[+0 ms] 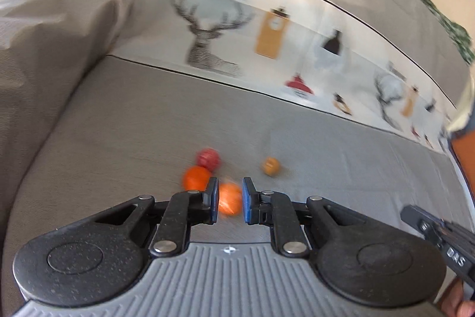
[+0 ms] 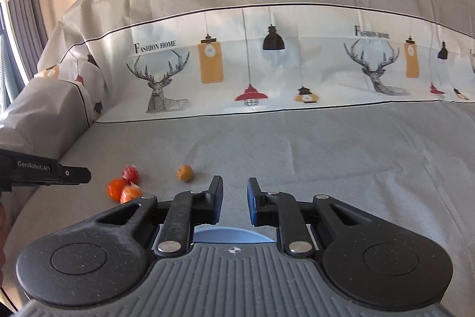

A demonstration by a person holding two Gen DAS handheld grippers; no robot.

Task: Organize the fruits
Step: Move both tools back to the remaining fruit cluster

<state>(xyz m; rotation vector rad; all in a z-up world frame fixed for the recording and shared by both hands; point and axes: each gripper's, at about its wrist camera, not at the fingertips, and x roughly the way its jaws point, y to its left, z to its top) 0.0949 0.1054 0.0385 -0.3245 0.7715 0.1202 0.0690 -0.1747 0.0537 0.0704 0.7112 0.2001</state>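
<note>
Four small round fruits lie on the grey sofa seat (image 2: 326,153), toward its left end near the armrest (image 2: 44,115): one red (image 2: 131,173), two bright orange ones (image 2: 116,188) (image 2: 131,192) touching each other just in front of it, and one dull yellow-orange fruit (image 2: 185,173) a little apart to the right. The two orange ones and the red seem to wear crinkly clear wrap, so I'd expect them light, fairly firm, a bit slick under the pads and ready to roll on the soft cover. Best taken across the widest part, pads on opposite sides, with a gentle squeeze.

The left gripper (image 1: 230,199) is nearly closed; an orange fruit (image 1: 230,198) shows in the narrow gap, but through the blur I cannot tell whether the pads touch it. From the right wrist view that fruit looks to rest on the seat. The right gripper (image 2: 235,199) hangs over bare seat right of the fruits, closed down to a narrow gap and empty
</note>
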